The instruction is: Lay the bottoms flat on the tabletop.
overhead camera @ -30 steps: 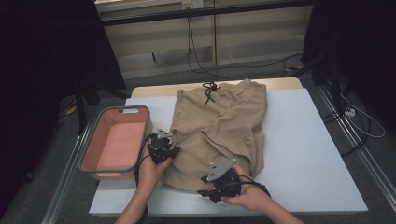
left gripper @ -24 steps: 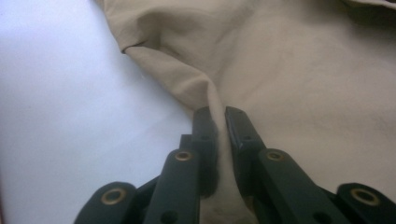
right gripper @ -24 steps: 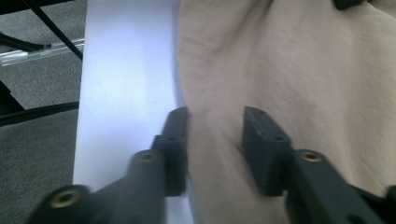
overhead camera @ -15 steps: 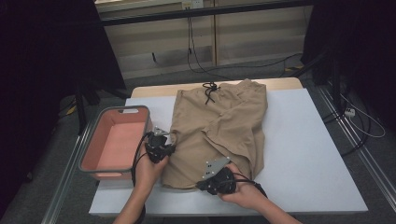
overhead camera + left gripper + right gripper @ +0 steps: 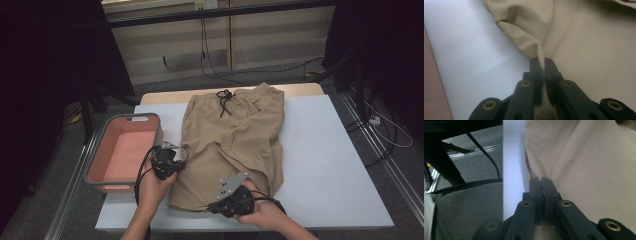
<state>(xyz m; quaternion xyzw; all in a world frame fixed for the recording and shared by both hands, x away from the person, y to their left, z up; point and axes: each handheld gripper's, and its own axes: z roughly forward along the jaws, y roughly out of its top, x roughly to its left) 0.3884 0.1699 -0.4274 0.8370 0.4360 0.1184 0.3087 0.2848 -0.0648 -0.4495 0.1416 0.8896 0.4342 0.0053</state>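
The tan shorts (image 5: 235, 135) are spread flat on the white table (image 5: 325, 165). Their side edge is pinched tight in the left gripper (image 5: 541, 65). The bottom hem is squeezed in the right gripper (image 5: 541, 185). A pink bin (image 5: 122, 150) is seen beside the left gripper.

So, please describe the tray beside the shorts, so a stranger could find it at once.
Look at the white table where the beige shorts lie. At its left edge stands the tray: grey rim, pink inside, the only rigid box-shaped thing there.
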